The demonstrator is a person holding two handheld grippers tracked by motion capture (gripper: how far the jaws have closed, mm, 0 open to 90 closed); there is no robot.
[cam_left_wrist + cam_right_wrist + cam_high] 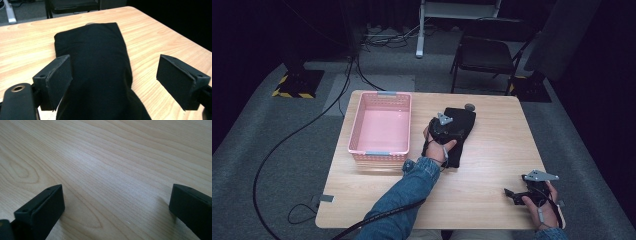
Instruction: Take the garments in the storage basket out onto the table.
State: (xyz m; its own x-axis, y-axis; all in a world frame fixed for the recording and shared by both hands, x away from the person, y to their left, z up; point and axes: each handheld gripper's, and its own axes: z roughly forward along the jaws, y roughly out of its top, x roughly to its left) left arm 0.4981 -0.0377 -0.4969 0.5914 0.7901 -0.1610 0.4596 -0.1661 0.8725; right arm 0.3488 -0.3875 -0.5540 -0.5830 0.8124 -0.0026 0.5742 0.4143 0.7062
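Observation:
A folded black cloth (465, 119) lies flat near the middle of the wooden table (492, 160), its length running away from me. My left gripper (446, 128) hovers over it, held by a hand in a denim sleeve. In the left gripper view the cloth (100, 62) runs between and below the jaws, and the left gripper (115, 75) is open, its pads clear of the fabric. My right gripper (513, 194) rests low at the table's front right corner. The right gripper (116, 202) is open with bare wood between its jaws.
A pink plastic basket (380, 151) stands left of the cloth, with nothing seen inside. A small grey round object (469, 106) sits at the cloth's far end. A dark folding chair (486, 55) stands beyond the table. Cables trail across the grey floor at left.

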